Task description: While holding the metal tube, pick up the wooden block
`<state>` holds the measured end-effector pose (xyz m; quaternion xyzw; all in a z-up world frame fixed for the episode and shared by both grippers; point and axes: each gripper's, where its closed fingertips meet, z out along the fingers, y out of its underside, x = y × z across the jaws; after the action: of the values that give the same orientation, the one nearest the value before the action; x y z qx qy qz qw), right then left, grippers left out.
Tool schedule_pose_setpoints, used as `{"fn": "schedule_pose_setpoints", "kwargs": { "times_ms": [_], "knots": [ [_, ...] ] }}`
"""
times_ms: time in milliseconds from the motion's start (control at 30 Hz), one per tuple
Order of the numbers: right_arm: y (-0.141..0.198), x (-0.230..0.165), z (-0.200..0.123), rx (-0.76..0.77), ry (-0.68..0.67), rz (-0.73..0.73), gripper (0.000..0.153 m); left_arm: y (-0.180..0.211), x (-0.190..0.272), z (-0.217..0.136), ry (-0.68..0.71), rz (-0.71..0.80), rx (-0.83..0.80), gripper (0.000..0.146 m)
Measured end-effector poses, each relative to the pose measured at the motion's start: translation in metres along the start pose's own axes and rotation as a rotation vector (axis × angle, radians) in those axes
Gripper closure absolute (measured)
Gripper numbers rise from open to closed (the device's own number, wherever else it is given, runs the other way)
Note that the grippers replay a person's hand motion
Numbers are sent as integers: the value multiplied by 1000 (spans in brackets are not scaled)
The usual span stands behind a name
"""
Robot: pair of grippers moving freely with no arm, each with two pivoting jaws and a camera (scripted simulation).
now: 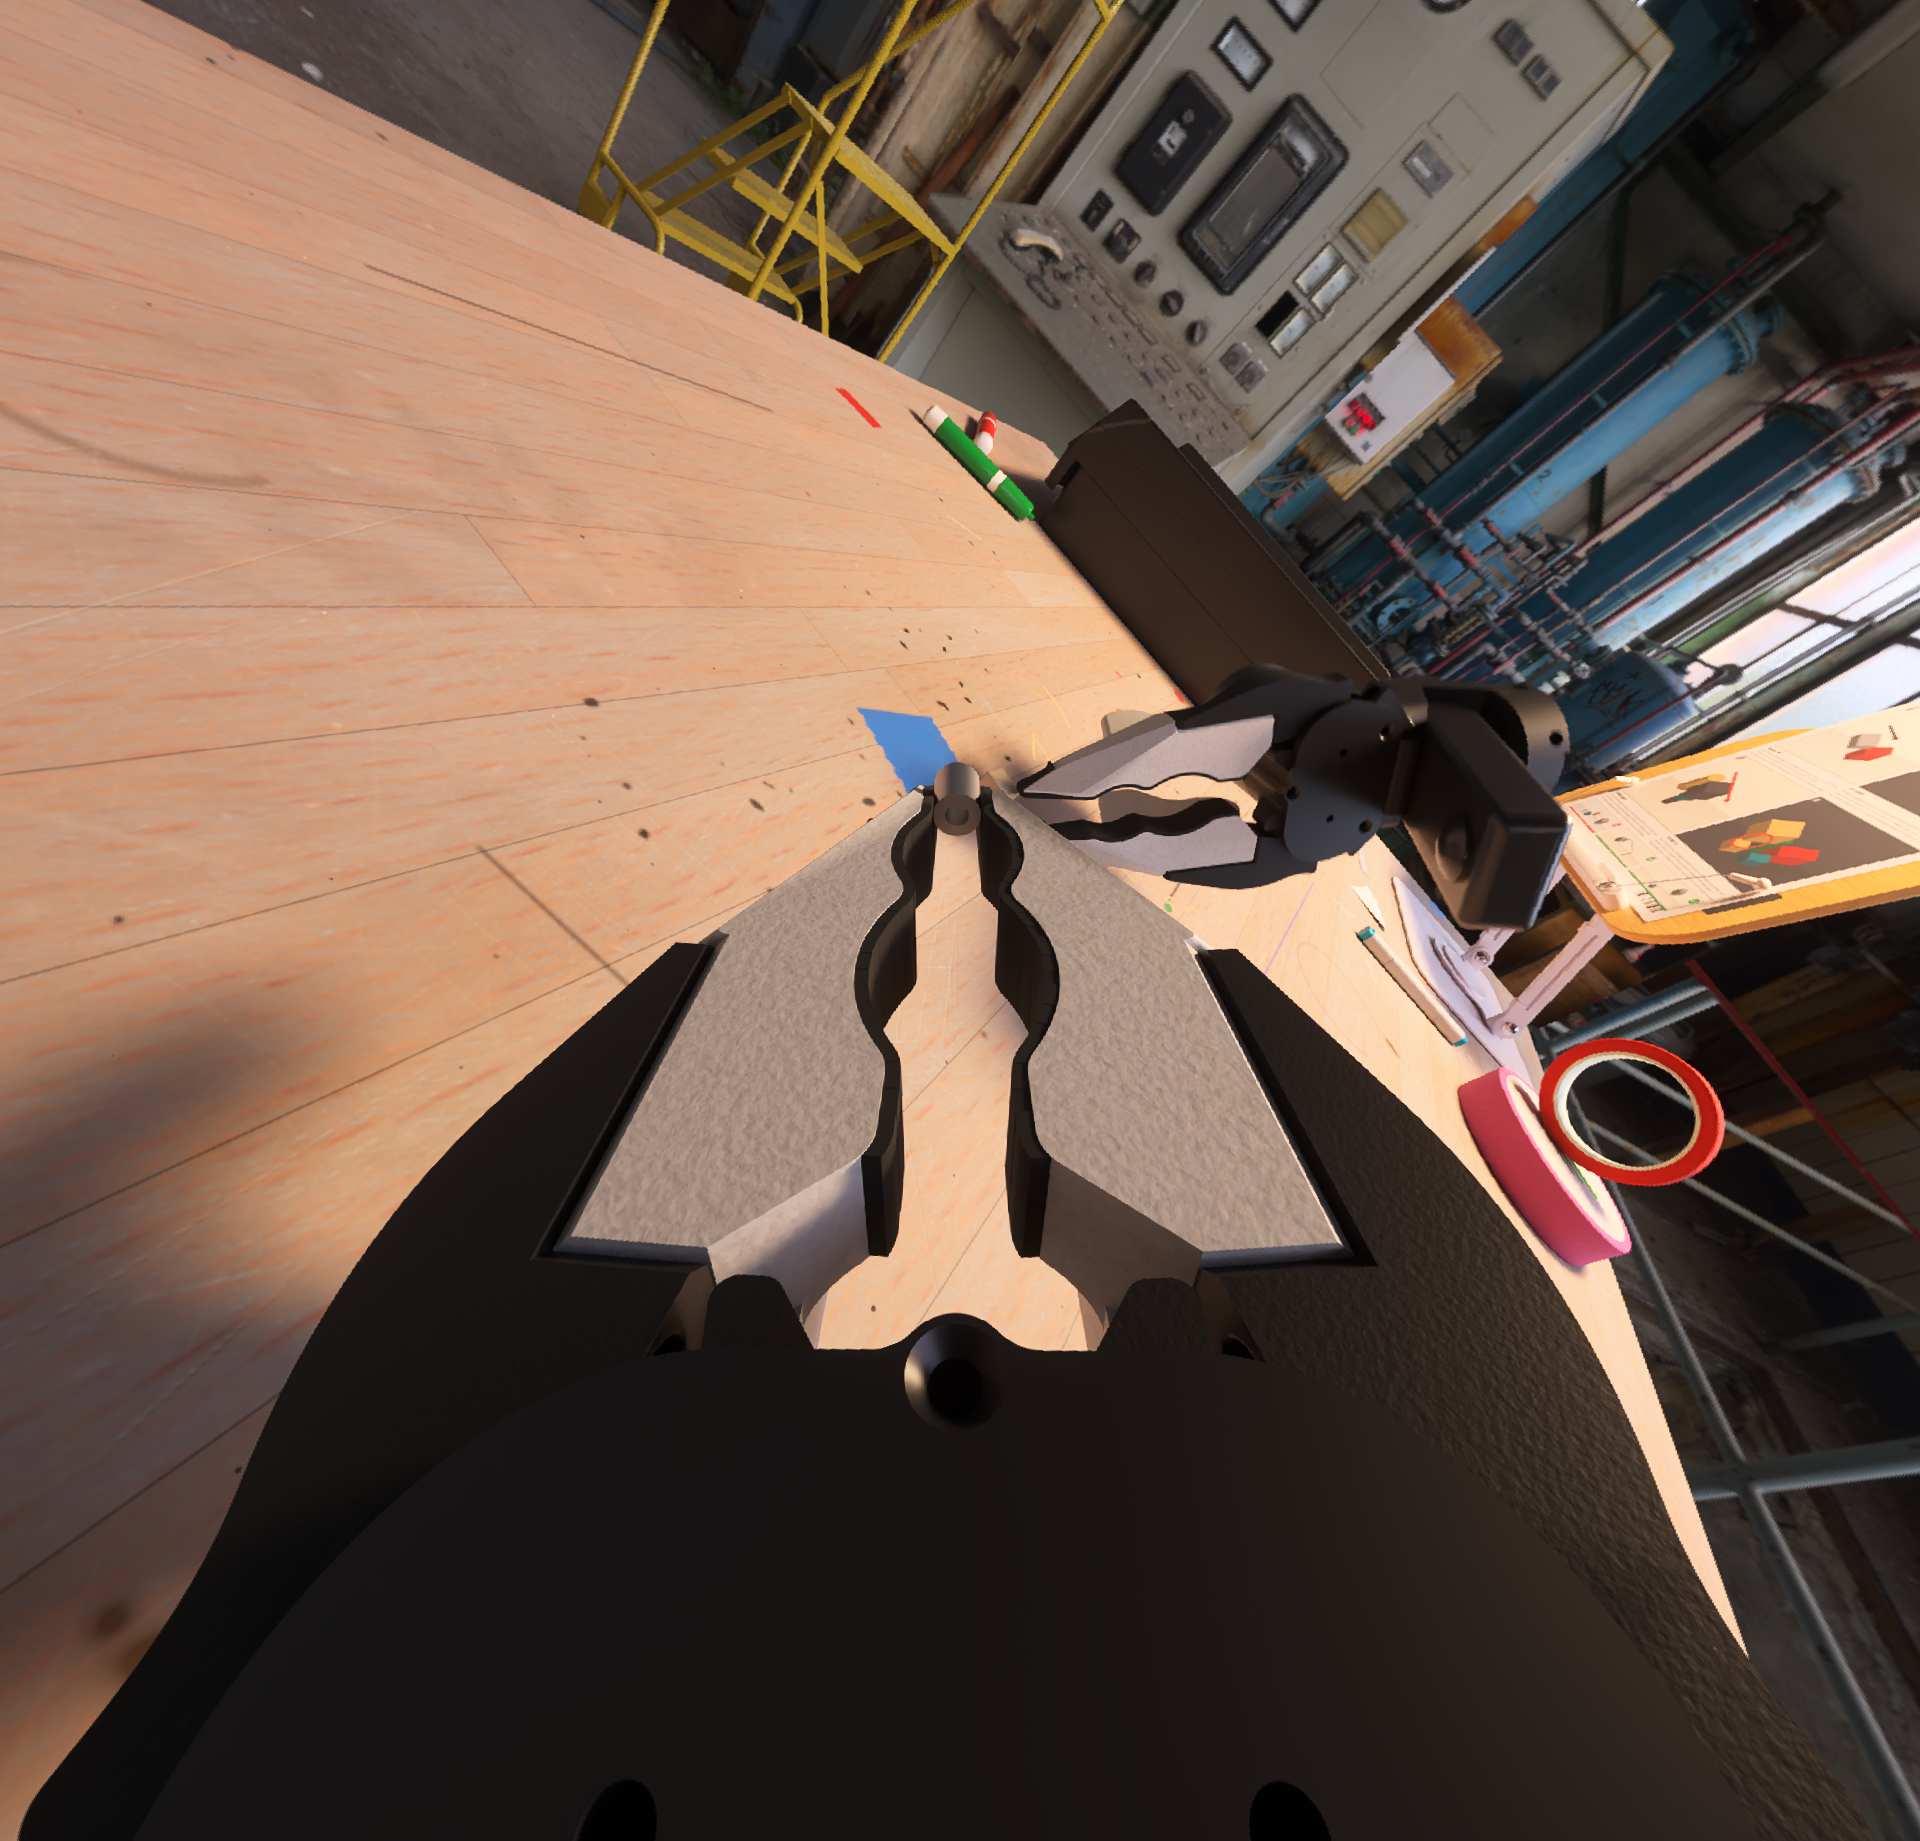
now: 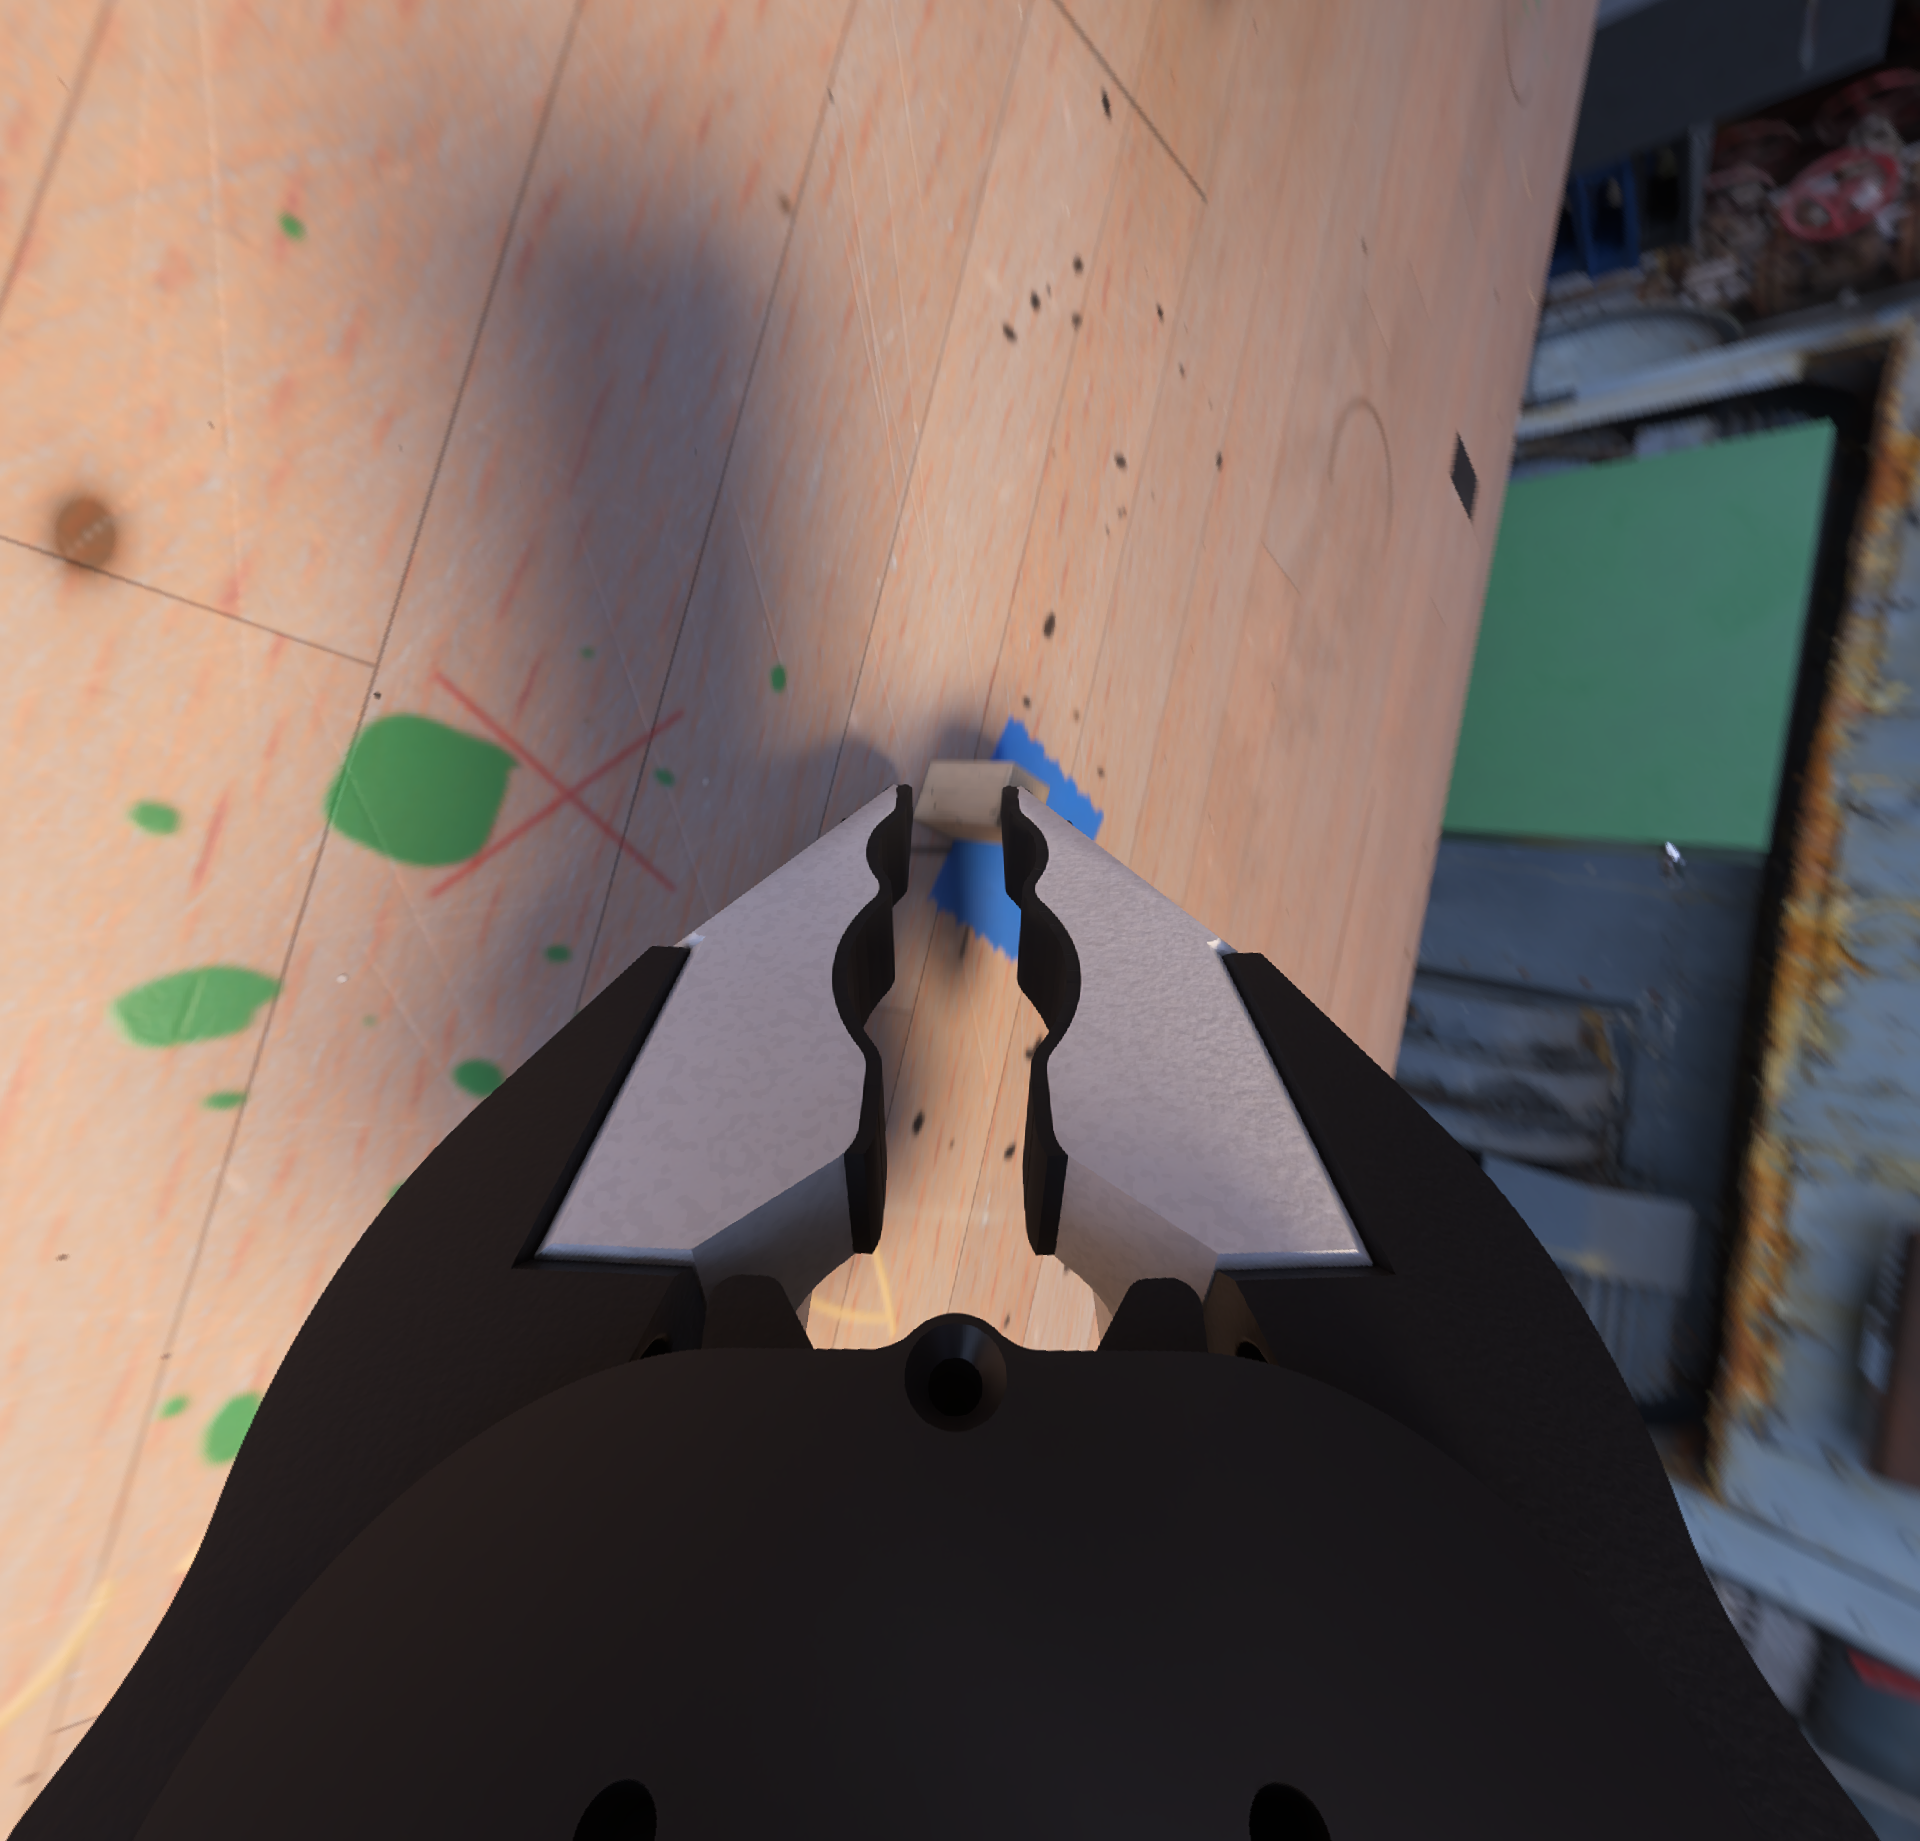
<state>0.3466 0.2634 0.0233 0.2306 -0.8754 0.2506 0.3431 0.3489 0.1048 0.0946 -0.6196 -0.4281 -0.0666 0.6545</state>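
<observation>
My left gripper (image 1: 956, 802) is shut on a short grey metal tube (image 1: 956, 789), pinched at the fingertips just above the wooden table (image 1: 416, 544). In the right wrist view a small pale wooden block (image 2: 964, 789) sits at the tips of my right gripper (image 2: 956, 799). Its jaws stand narrowly apart around the block, with a thin gap on the left side. In the left wrist view the right gripper (image 1: 1039, 804) is close to the right of the tube. A pale corner of the block (image 1: 1127, 723) shows behind its upper finger.
A blue tape patch (image 2: 977, 898) lies under the block and also shows by the tube (image 1: 904, 742). A green marker (image 1: 977, 461) and a dark box (image 1: 1174, 544) lie farther off. Red (image 1: 1631, 1111) and pink (image 1: 1538, 1178) tape rolls sit at the table's right edge.
</observation>
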Motion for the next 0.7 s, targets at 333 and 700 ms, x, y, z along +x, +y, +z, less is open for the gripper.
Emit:
{"fn": "schedule_pose_setpoints", "kwargs": {
  "times_ms": [333,700],
  "knots": [
    [-19,13,27,143,-333,305,126,2,-5,0,-22,14,-28,139],
    [4,5,17,136,-368,642,136,0,4,2,7,29,-31,139]
  ]
}}
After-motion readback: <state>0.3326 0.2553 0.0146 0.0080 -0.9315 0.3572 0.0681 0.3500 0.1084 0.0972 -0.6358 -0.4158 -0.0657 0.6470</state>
